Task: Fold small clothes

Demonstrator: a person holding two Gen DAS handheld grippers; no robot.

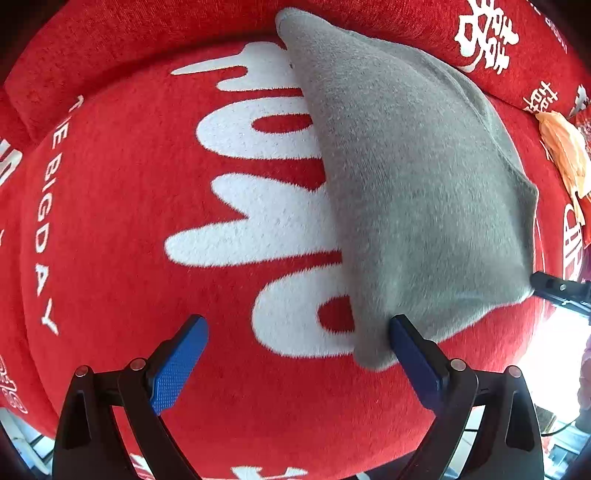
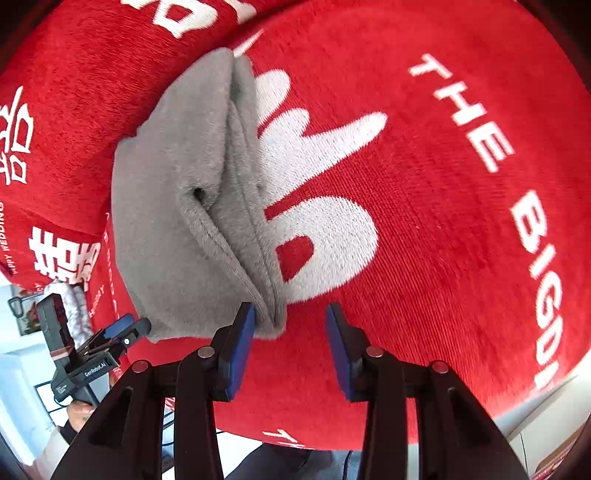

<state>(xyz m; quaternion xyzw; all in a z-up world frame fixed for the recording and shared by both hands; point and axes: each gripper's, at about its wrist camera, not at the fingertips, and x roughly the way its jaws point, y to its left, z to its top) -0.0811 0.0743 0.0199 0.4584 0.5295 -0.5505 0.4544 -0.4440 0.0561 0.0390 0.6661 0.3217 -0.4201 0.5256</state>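
Observation:
A small grey fleece garment (image 1: 413,192) lies folded on a red blanket (image 1: 122,206) with large white letters. My left gripper (image 1: 297,354) stands wide open above the blanket. Its right finger (image 1: 413,365) is beside the garment's near corner, and nothing is between the pads. In the right wrist view the garment (image 2: 173,206) shows stacked folded edges. Its near corner rests against the left pad (image 2: 243,339) of my right gripper (image 2: 290,332), which is partly open with a gap on the other side. The left gripper (image 2: 135,325), held by a hand, shows at the lower left.
A red cushion (image 1: 406,22) with white characters runs behind the garment. An orange tassel-like object (image 1: 565,155) lies at the far right. The blanket ends at a near edge (image 2: 369,439), with pale floor and cables below it.

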